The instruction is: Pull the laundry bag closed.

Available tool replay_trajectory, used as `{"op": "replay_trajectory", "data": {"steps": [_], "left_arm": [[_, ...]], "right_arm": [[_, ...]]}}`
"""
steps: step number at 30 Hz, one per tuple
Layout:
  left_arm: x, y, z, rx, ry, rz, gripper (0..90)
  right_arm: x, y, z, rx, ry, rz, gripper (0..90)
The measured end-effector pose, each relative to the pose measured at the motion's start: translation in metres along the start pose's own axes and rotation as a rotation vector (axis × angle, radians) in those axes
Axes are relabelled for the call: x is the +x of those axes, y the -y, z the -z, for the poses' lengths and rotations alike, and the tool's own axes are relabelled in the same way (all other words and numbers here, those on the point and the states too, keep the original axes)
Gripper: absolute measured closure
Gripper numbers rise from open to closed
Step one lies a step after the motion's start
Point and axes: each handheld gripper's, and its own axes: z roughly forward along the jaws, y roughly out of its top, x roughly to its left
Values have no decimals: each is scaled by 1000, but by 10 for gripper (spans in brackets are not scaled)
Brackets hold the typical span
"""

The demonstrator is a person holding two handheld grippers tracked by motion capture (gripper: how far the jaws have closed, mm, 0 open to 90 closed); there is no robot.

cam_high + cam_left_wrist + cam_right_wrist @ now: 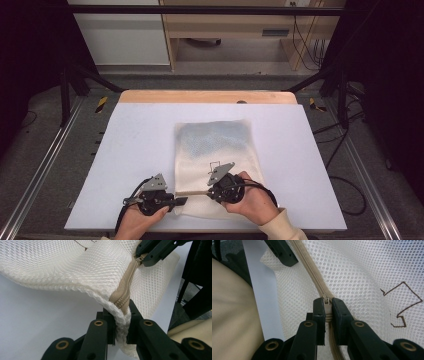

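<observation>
A white foam board covers the table, with a wooden edge showing at its far side and nothing crowding the work. On the board's near middle lies a white mesh laundry bag, holding something bluish in its far half. Its tan zipper runs along the near edge. The left gripper is clamped on the bag's corner at the zipper's end. The right gripper pinches the zipper slider.

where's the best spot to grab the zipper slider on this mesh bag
By its small pull tab, coming in along the zipper tape as the right tool does: the tab stands proud of the flat mesh bag, so the jaws close across it.
</observation>
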Motion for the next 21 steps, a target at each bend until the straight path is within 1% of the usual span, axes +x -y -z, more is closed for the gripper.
{"op": "replay_trajectory", "data": {"steps": [4, 13, 16, 21], "left_arm": [[-1, 0, 0, 2, -1, -8, 819], [-1, 0, 0, 4, -2, -7, 819], [-1, -1, 0, 4, -4, -10, 819], [-1, 0, 0, 7, -1, -9, 819]], "right_arm": [[1, 1, 1, 3, -1, -2, 820], [2, 4, 2, 0, 1, -1, 820], [2, 5, 3, -6, 1, -14, 820], [1, 8, 5, -5, 3, -12, 820]]}}
